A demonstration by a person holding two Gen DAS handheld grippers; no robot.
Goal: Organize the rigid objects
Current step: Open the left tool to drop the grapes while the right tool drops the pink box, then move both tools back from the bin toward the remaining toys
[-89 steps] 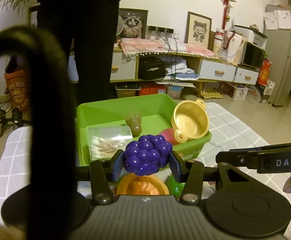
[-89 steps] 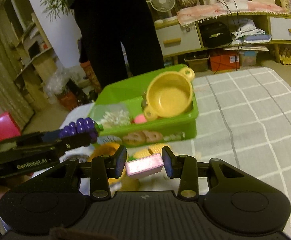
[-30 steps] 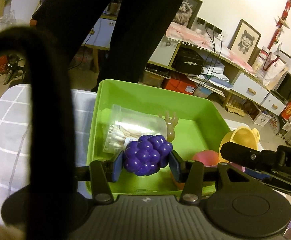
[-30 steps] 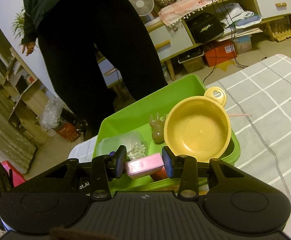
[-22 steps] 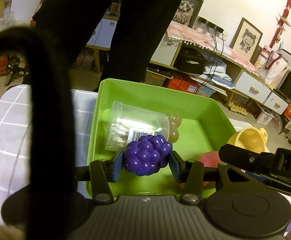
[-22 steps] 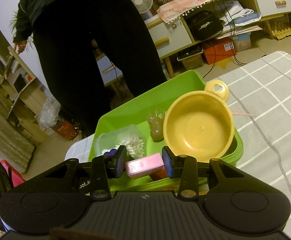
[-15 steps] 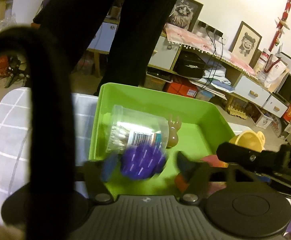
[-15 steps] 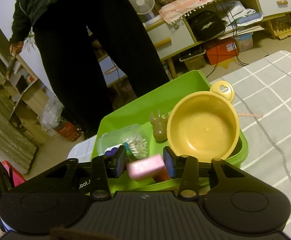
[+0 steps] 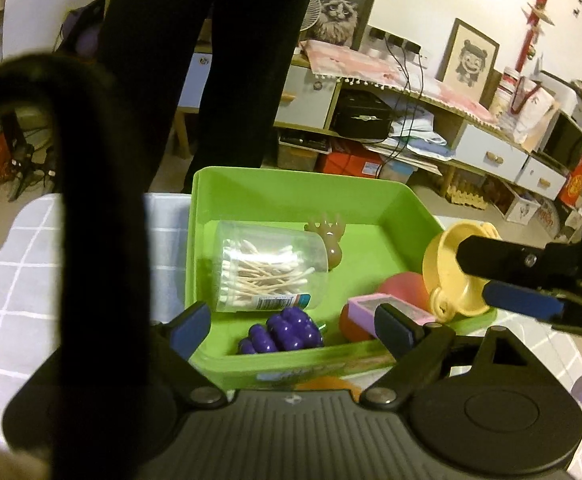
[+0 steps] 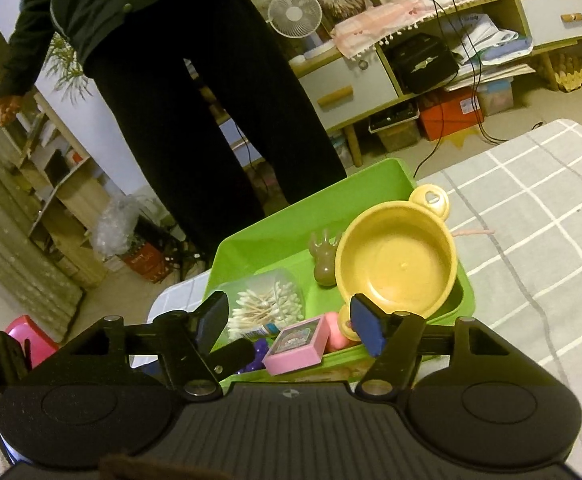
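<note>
Over the green bin (image 9: pixel 291 188) | both hand-held grippers, left (image 9: pixel 291 326) and right (image 10: pixel 289 328), jaws just opened, empty | grapes (image 9: pixel 281 334) and pink box (image 10: pixel 297 346) lie inside, just below.

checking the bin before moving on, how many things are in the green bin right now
6 seen: cotton swab jar at left, brown figure behind it, purple grapes at the near wall, pink box and red ball centre, yellow pot at right. More may hide beneath.
</note>
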